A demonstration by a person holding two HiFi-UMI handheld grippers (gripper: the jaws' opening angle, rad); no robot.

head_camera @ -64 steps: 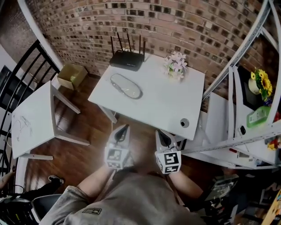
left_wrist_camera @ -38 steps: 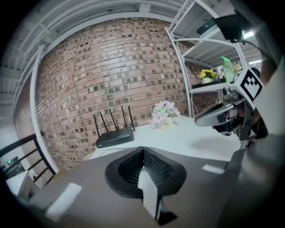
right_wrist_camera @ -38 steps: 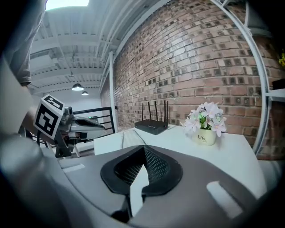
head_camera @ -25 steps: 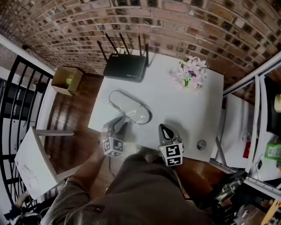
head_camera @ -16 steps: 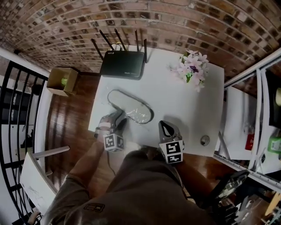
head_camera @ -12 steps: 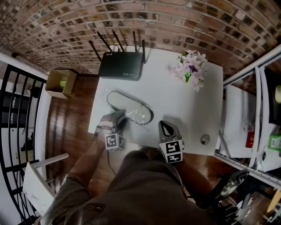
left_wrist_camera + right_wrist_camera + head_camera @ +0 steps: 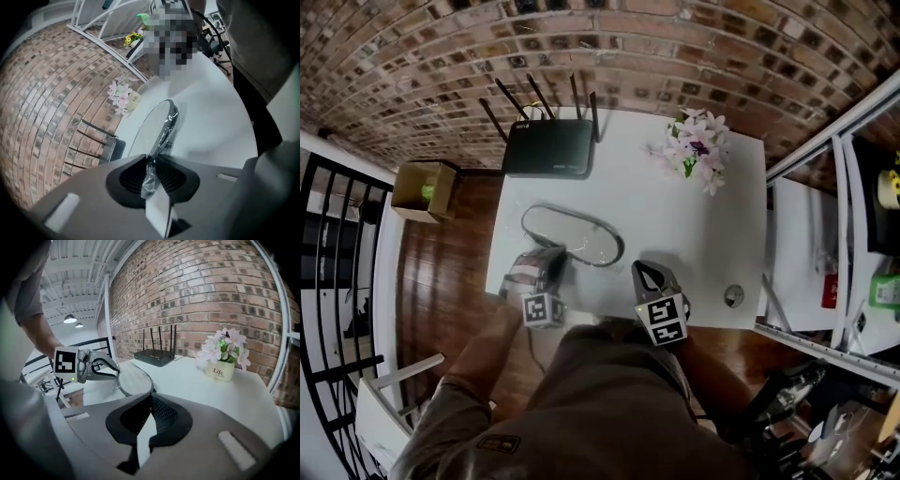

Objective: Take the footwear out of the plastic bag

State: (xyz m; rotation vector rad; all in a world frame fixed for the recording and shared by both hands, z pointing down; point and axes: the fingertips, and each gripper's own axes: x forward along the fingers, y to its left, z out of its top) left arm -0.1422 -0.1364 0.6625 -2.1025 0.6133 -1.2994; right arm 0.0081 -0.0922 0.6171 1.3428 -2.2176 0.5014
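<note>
A flat grey footwear piece with a dark rim (image 7: 572,236) lies in a clear plastic bag (image 7: 165,133) on the white table (image 7: 694,225). My left gripper (image 7: 551,260) is at the bag's near-left end. In the left gripper view its jaws (image 7: 151,161) are closing, and a crumpled strip of the bag's film is pinched between the pads. My right gripper (image 7: 645,273) rests over the table's near edge, right of the bag, shut with nothing in it (image 7: 149,401). The right gripper view shows the left gripper (image 7: 101,367) at the footwear (image 7: 133,378).
A black router (image 7: 548,147) with antennas stands at the table's far left, and a pot of pink flowers (image 7: 692,150) at the far right. A small round disc (image 7: 732,296) sits near the right front corner. A cardboard box (image 7: 422,187) lies on the wood floor to the left.
My left gripper has reached forward to the bag's near end, and its jaws have come together on the plastic film. My right gripper has stayed put and shut.
</note>
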